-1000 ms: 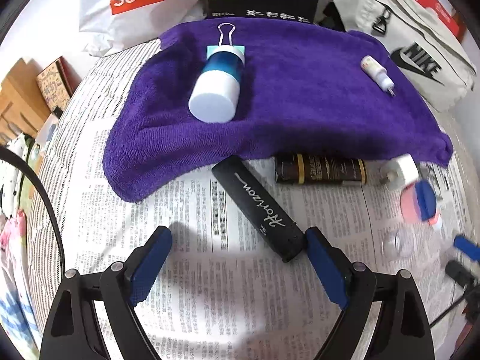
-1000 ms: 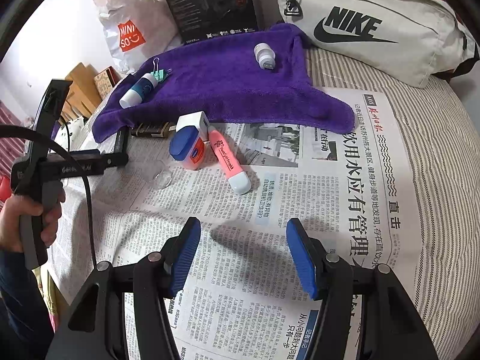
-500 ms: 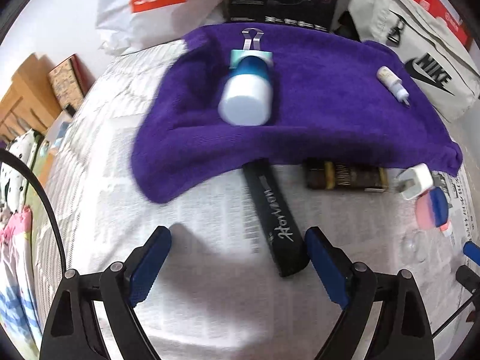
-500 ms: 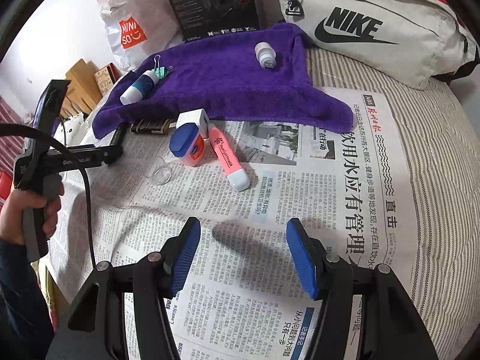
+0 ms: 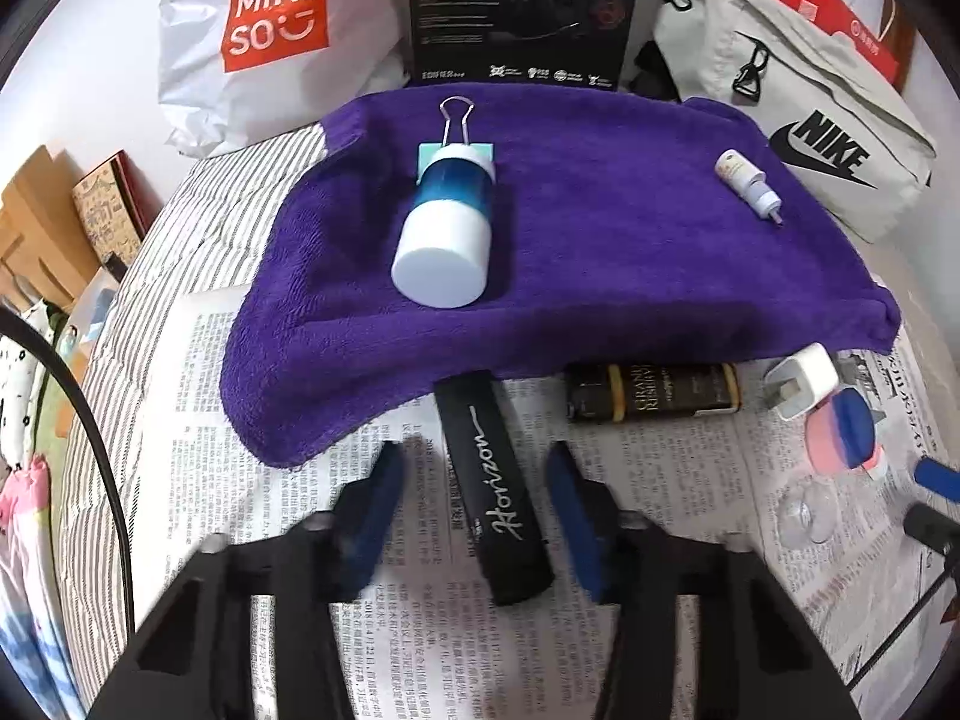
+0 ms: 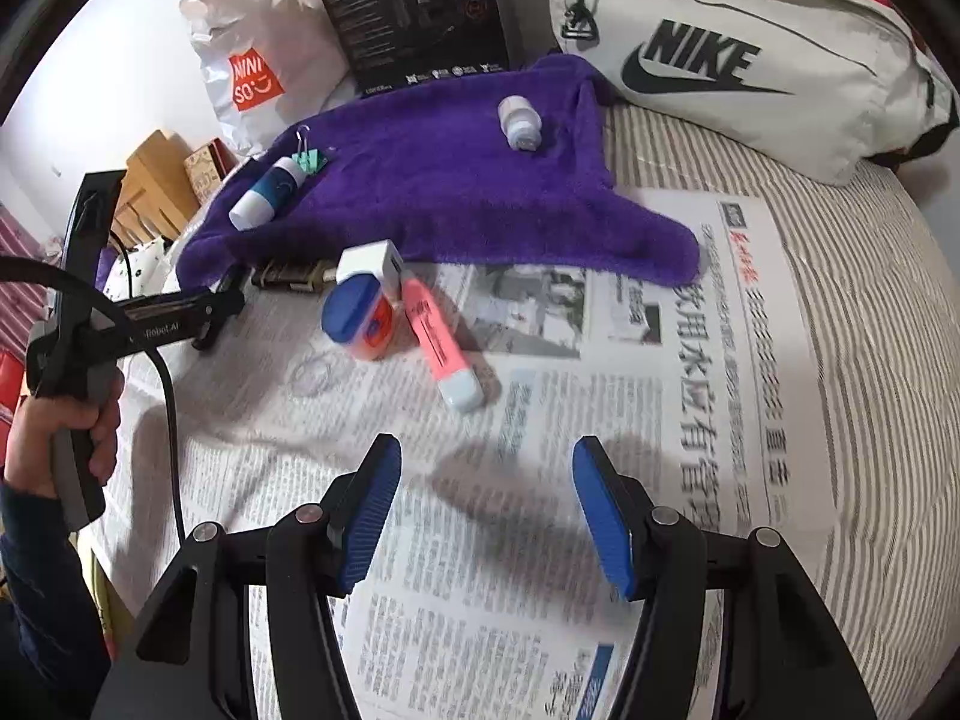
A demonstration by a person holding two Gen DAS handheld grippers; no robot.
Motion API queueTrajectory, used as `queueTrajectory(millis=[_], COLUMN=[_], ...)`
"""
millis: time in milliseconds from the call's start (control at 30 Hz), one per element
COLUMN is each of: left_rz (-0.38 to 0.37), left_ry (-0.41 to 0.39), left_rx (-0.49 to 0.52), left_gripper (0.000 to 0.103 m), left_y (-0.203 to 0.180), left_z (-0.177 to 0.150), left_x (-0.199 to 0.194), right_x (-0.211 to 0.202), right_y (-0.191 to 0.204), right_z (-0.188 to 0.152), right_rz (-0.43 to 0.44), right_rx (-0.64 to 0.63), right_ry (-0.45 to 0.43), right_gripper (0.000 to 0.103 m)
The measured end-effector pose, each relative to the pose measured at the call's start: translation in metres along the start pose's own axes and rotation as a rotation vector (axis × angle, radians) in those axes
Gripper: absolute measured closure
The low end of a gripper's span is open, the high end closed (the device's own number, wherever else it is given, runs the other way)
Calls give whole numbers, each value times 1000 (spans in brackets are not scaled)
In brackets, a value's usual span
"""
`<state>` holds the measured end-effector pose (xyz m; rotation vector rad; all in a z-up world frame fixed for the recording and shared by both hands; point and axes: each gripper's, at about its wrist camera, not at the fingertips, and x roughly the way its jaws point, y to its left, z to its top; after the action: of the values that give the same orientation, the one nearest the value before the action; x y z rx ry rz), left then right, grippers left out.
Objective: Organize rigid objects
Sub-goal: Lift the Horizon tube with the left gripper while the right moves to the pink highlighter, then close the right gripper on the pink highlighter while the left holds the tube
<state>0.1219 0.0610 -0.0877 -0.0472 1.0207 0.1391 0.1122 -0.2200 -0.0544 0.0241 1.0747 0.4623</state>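
Note:
A black case lettered "Horizon" lies on the newspaper, its far end tucked under the purple towel. My left gripper straddles the case's near end. Its jaws are closing, and a gap still shows on each side of the case. On the towel lie a blue-and-white bottle, a binder clip and a small white dropper bottle. My right gripper hovers open over bare newspaper with nothing between its fingers. From the right wrist, the left gripper shows at the left, held by a hand.
A dark wrapped bar, white plug, blue-lidded jar, pink highlighter and clear lid lie on the newspaper. A Nike bag, black box and Miniso bag line the back.
The left gripper's jaws have narrowed from wide to close on either side of the black case, which now lies lengthwise between them. The right gripper has not moved.

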Motion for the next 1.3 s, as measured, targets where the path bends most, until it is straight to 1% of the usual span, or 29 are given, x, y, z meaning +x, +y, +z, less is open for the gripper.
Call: queueTrajectory(millis=[33,67,267,333,367,400,500,567,733,833,867,900,967,1000,1067,1167,1300], left_rz=[-5,-6,-9,-13,-15,-19,-27,-29,-32,-35,-34,-35,-42,-49,-51,-46,-62], left_ry=[-2,-1,-10,-13,-14,-14,-15,-18,-29,-40,-46,-50,-51,-48,-43,-46,-39], left_rx=[0,7,26,34,40,43,40,38,34,25,30,31,34,35,43,52,41], left_gripper=[79,80,80,80,80,80,80,80,80,80,80,80,80,80,80,80,80], left_y=[0,0,-3,-3,-4,-3,-3,-3,-3,-3,-3,-3,-2,-1,-2,-4,0], left_z=[0,1,-5,-6,-6,-6,-6,-6,-6,-7,-8,-9,-10,-10,-9,-8,-10], left_x=[0,0,-2,-2,-3,-3,-2,-2,-3,-3,-4,-4,-5,-5,-5,-5,-7], right_x=[2,6,30,39,46,49,55,57,57,57,57,56,55,55,55,56,52], right_y=[0,1,15,21,25,27,36,38,33,36,39,41,43,44,45,44,38], right_z=[3,7,31,37,40,41,42,43,48,46,45,45,44,43,43,43,45], right_rz=[11,17,12,-9,-25,-37,-56,-39,16,1,-11,-6,-4,-8,-19,-12,-29], right_rx=[-3,-13,-132,-176,-206,-224,-313,-339,-354,-382,-400,-405,-398,-400,-401,-383,-360], right_ry=[1,6,-2,2,9,13,-10,-11,19,24,28,37,55,61,60,50,81], right_gripper=[44,44,44,50,57,59,60,60,59,61,64,73,84,87,87,87,87])
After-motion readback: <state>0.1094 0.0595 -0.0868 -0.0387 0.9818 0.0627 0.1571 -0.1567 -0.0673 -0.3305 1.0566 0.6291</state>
